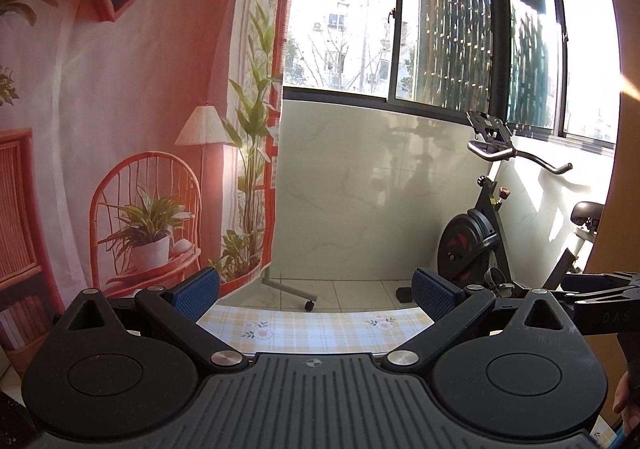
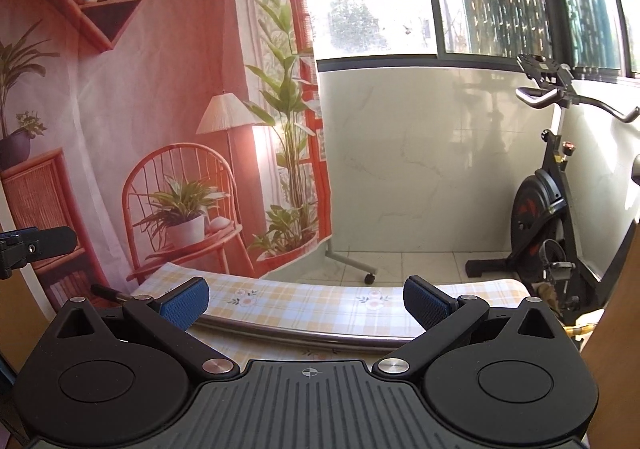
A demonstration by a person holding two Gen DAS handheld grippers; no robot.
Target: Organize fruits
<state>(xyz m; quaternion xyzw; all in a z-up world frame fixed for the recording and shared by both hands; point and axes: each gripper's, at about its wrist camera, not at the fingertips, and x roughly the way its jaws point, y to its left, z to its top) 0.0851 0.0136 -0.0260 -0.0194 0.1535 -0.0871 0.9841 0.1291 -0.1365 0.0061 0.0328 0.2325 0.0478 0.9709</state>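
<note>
No fruit shows in either view. My left gripper (image 1: 316,295) is open, its blue pads wide apart with nothing between them, held above the far end of a table with a yellow checked floral cloth (image 1: 312,329). My right gripper (image 2: 306,299) is also open and empty above the same cloth (image 2: 312,301). A curved metal rim with a dark handle (image 2: 280,329) lies just under the right gripper; what it belongs to is hidden. The right gripper (image 1: 600,299) appears at the right edge of the left wrist view, and the left gripper (image 2: 32,245) at the left edge of the right wrist view.
A printed backdrop (image 1: 120,129) of a chair and plants hangs behind the table on a wheeled stand (image 1: 308,305). An exercise bike (image 1: 492,233) stands by the tiled wall under the windows. A wooden panel (image 2: 612,329) is at the right. A hand (image 1: 628,401) shows at the lower right.
</note>
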